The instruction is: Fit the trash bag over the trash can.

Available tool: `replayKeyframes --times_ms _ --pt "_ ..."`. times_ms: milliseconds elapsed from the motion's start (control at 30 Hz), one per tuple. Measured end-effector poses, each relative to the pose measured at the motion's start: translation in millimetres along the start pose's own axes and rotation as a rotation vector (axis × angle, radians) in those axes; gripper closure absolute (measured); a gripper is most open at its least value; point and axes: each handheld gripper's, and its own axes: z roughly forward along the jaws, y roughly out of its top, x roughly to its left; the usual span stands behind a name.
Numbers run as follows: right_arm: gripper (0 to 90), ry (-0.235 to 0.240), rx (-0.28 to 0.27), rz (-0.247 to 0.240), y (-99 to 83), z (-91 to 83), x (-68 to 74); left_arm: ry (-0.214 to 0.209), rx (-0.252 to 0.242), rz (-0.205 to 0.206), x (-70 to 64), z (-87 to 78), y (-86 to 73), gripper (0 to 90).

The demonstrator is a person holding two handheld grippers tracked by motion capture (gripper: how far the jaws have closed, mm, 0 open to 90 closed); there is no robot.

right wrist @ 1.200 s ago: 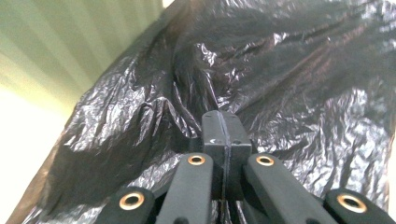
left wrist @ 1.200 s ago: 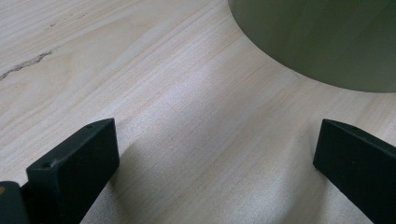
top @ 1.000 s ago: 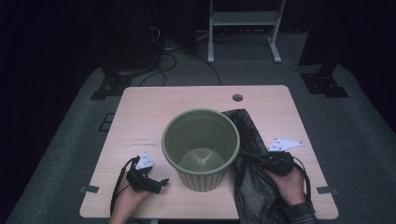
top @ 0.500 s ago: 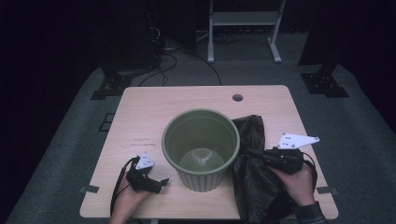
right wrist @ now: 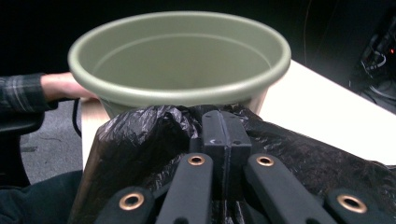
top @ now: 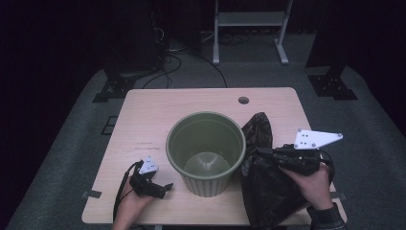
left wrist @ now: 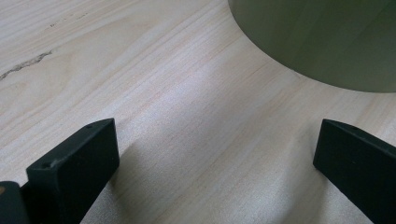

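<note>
Beside the green bin (top: 206, 153), right gripper (right wrist: 223, 122) pinches the black bag (right wrist: 140, 140).

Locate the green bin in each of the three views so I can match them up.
High view: the green bin stands at the table's middle, between the two tongs.
Left gripper view: its curved outer wall is at the top right, beyond the open jaws.
Right gripper view: its rim and inside span the upper middle, just past the black bag.
Shared landmark: the pale wooden table.
</note>
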Motion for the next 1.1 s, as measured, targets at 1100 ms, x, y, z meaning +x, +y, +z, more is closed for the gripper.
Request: replayKeyframes --times_ms 1100 --pt "90.0 0.229 -0.122 -0.099 93.7 44.1 12.2 0.001 -0.003 0.000 0.0 0.2 -0.1 0.0"
